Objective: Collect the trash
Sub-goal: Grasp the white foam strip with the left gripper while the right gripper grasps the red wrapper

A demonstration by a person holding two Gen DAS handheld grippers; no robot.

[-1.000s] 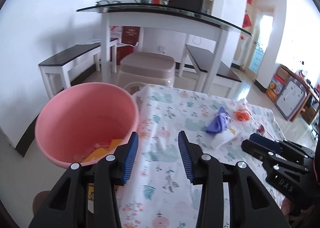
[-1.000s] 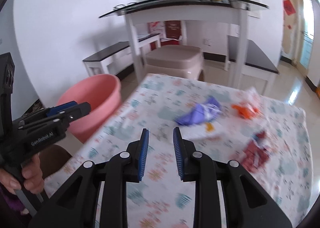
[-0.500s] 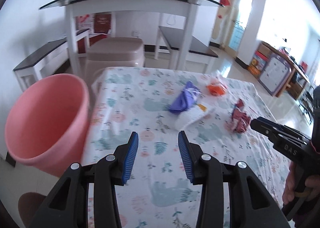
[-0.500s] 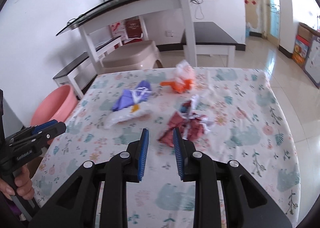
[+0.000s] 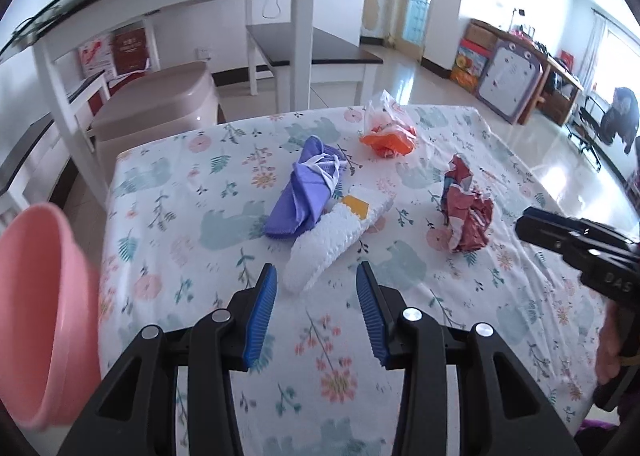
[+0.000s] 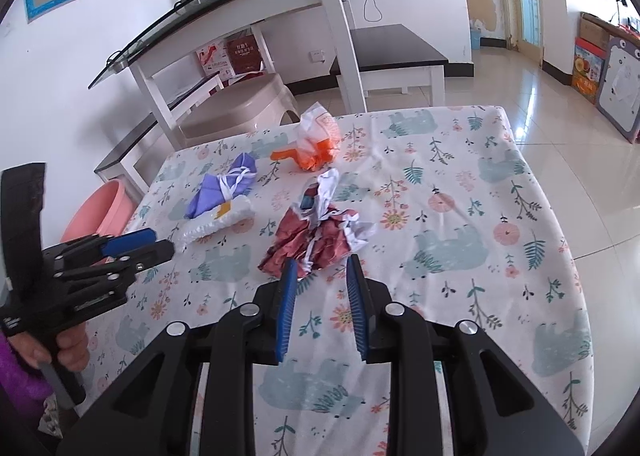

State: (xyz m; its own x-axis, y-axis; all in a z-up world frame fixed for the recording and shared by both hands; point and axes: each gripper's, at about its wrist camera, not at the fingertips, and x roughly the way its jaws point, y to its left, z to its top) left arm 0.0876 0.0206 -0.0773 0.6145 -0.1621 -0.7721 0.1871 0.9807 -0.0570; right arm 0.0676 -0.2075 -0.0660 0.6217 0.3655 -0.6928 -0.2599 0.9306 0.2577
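Over the last second both cameras have swung away from the pink bucket [image 5: 40, 316] and onto the table [image 5: 500, 320], so the bucket that filled the left wrist view a second ago now sits only at its 9 o'clock edge, off the table's left side. That reads as the end of a drop-off and the start of the next pick. The left gripper [image 5: 316, 310] has closed in on the trash, its jaws spread wide and empty, with the white wrapper [image 5: 340, 234] just ahead at 12 o'clock between the blue pads but not touched. The purple wrapper [image 5: 312, 188] lies against the white one's far end, and the orange bag [image 5: 388, 136] sits beyond at about 1 o'clock. The right gripper [image 6: 322, 310] has advanced furthest: the crumpled red paper [image 6: 316, 240], well ahead of it half a second ago, is now right at its fingertips at 12 o'clock, the jaws parted and holding nothing, the paper's near edge seeming to reach between the tips. Four pieces remain on the cloth, so the collecting looks far from done; a squeeze on the red paper seems the likely next move.
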